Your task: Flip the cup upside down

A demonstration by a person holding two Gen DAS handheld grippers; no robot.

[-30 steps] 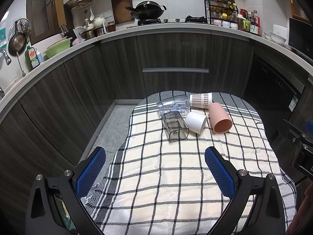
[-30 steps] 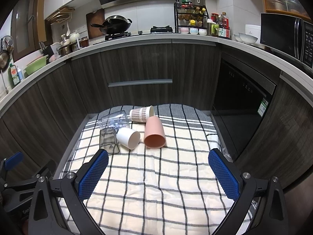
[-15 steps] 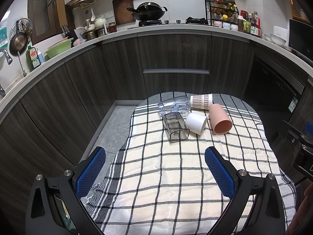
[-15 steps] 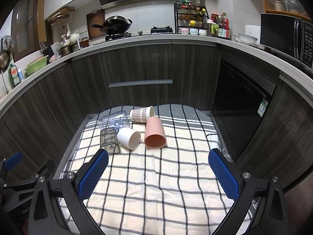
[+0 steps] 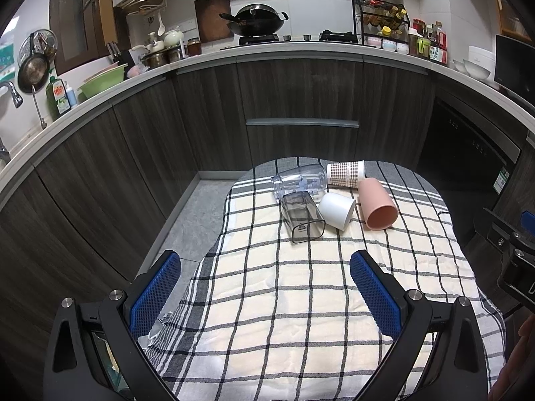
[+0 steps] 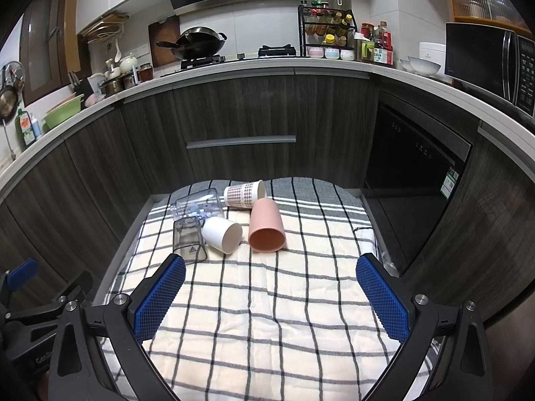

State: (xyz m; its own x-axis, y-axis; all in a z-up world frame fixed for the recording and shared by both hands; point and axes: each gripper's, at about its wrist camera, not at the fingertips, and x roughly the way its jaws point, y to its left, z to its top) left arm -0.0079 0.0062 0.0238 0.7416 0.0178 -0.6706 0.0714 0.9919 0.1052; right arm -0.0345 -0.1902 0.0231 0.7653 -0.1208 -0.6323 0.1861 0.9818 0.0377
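Observation:
Several cups lie on their sides at the far end of a checked cloth (image 5: 301, 300): a pink cup (image 5: 379, 205) (image 6: 266, 225), a white cup (image 5: 336, 209) (image 6: 221, 234), a smoky square cup (image 5: 302, 217) (image 6: 189, 240), a clear glass (image 5: 299, 179) (image 6: 197, 204) and a patterned paper cup (image 5: 346, 173) (image 6: 244, 193). My left gripper (image 5: 265, 295) is open and empty, well short of the cups. My right gripper (image 6: 271, 295) is open and empty, also short of them.
The cloth (image 6: 267, 317) covers a small table; the floor (image 5: 190, 214) drops off at its left. Dark cabinets (image 5: 301, 107) curve around behind, under a counter with a wok (image 5: 255, 23) and a spice rack (image 6: 326, 33). The right gripper's body (image 5: 511, 254) shows at the left view's right edge.
The left view has shifted slightly closer to the cups; the right view is nearly unchanged. Both grippers stay open.

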